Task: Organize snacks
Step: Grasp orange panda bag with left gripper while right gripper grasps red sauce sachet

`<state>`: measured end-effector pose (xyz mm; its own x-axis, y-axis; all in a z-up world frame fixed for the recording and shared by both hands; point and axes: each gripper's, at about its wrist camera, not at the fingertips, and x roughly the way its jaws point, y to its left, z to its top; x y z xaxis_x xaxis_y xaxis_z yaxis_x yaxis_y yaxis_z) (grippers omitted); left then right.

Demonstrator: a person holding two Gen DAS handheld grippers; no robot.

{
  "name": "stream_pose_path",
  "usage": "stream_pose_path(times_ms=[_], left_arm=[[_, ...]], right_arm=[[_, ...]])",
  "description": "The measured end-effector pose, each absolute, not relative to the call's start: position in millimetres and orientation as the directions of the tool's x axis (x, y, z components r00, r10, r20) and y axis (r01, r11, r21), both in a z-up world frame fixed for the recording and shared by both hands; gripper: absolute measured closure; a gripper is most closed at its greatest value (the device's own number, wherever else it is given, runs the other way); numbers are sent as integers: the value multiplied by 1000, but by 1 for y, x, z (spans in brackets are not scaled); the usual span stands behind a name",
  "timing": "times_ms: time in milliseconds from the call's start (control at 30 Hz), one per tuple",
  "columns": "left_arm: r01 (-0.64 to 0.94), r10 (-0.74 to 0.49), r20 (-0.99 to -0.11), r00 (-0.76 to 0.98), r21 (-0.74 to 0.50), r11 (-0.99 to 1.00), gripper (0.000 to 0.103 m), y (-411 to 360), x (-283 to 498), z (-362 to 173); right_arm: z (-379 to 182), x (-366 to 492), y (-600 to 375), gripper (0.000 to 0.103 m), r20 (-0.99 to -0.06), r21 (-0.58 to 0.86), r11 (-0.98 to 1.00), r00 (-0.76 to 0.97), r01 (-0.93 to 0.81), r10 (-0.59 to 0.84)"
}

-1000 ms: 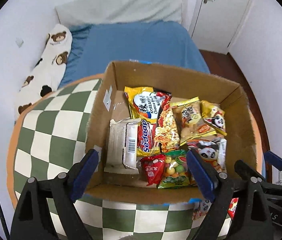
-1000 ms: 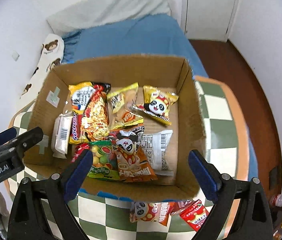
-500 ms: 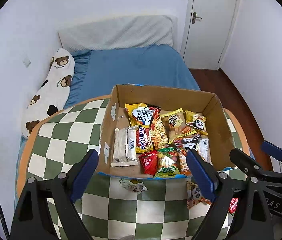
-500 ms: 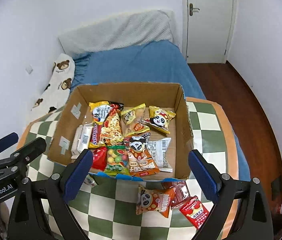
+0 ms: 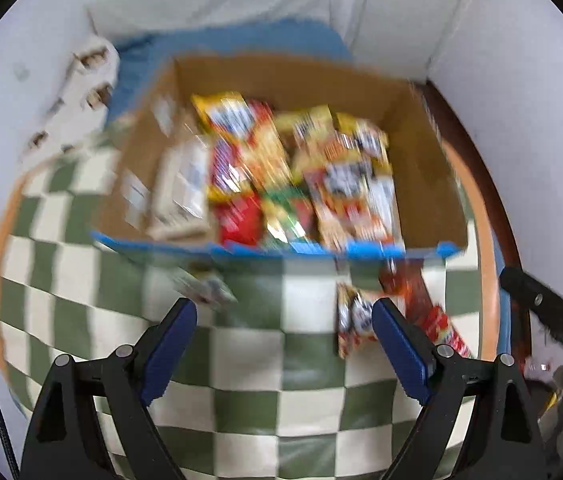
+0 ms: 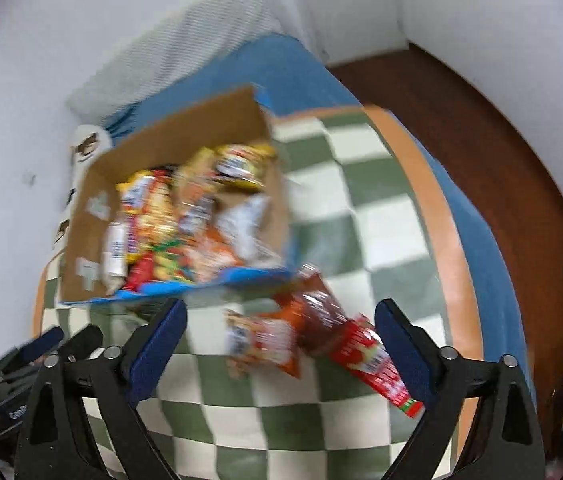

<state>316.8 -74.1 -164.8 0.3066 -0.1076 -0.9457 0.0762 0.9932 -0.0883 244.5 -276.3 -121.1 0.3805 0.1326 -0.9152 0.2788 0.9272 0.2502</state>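
Both claws drop toward loose packets before the brown cardboard box (image 6: 185, 184). Right claw (image 6: 281, 340), empty, just narrowed though wide, straddles the orange panda-print packet (image 6: 261, 344); left claw (image 5: 283, 340) wide, empty.

1. The cardboard box (image 6: 177, 216) sits on the table (image 6: 361, 216), ahead and left of the right gripper (image 6: 279, 344).
2. Snack packets (image 6: 185, 216) lie inside the box.
3. Three loose packets (image 6: 313, 340) lie on the table between the box and the right gripper.
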Motion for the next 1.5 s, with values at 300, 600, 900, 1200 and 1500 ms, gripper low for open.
stream_pose_path(times_ms=[300,600,900,1200,1500], left_arm=[[150,-147,-988,44,-139,979,13,-151,333,-264],[235,-97,-995,-15,-98,967,22,-195,341,-307],[196,-89,-996,-4,-88,977,38,-165,321,-304],[112,-91,-993,-80,-100,989,36,-102,278,-316],[62,-105,-989,-102,-112,992,36,-103,277,-339]], right_arm=[[-221,236,-305,21,-987,121,975,124,187,98],[-268,232,-302,15,-999,35,999,2,24,35],[-291,217,-291,29,-998,15,1000,-54,19,16],[-296,187,-292,30,-930,311,869,-64,385,362],[-303,177,-250,21,-988,117,961,-69,249,138]])
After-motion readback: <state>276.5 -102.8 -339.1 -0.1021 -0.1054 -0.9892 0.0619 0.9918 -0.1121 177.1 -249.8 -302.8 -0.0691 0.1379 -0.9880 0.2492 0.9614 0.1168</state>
